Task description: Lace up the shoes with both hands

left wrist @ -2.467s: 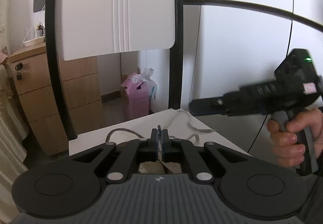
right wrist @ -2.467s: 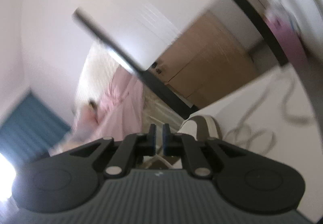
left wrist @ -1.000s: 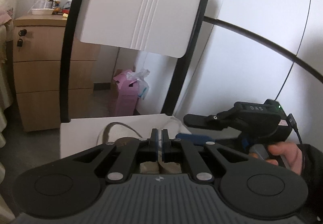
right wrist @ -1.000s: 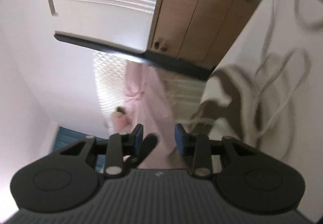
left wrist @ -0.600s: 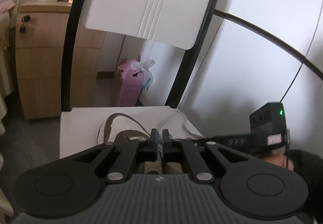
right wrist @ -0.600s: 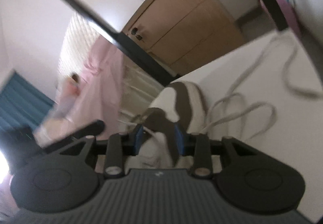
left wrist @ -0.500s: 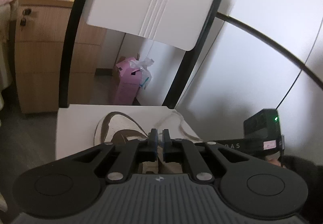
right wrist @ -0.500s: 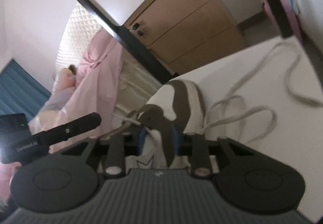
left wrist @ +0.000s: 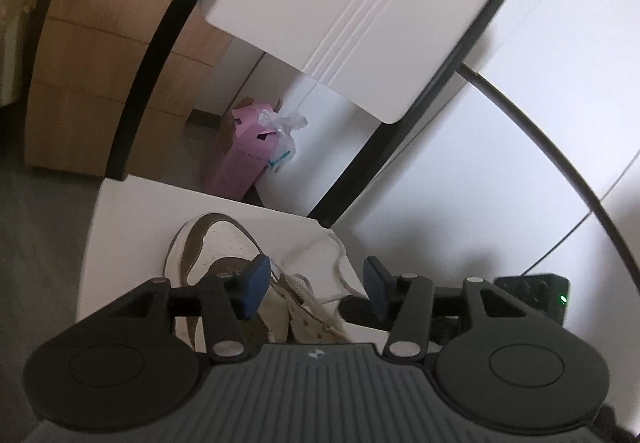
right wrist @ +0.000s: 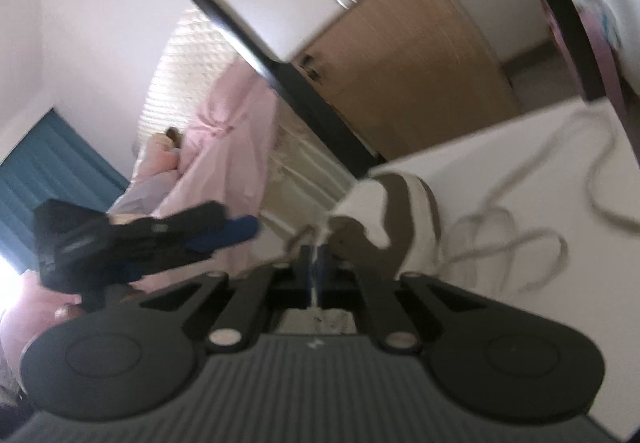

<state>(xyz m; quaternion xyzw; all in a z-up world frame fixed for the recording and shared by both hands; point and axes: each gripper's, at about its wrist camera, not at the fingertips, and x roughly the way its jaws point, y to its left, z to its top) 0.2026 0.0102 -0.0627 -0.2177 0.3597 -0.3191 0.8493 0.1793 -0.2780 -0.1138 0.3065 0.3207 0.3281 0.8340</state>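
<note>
A white and brown sneaker (left wrist: pixel 224 243) lies on the white chair seat (left wrist: pixel 132 211), with its toe pointing away in the left wrist view. My left gripper (left wrist: pixel 316 291) hovers over the tongue; its jaws are opening, and the tongue and a lace strand sit between the blue pads untouched. My right gripper (right wrist: pixel 318 255) is shut on a thin pale shoelace end beside the sneaker (right wrist: pixel 400 211). The rest of the shoelace (right wrist: pixel 520 235) loops loosely over the seat. In the right wrist view the left gripper (right wrist: pixel 232 221) is at the left, and a hand holds it.
The chair's white back panel (left wrist: pixel 352 15) with its black frame (left wrist: pixel 160 55) rises behind the seat. A wooden cabinet (left wrist: pixel 80 83) and a pink box (left wrist: pixel 248 155) stand on the floor beyond. A pink cloth (right wrist: pixel 224 147) hangs at the left. The seat's front-left edge is close.
My left gripper's jaws went from shut to wide apart over the tongue. My right gripper's jaws closed onto the lace end. Both views rolled.
</note>
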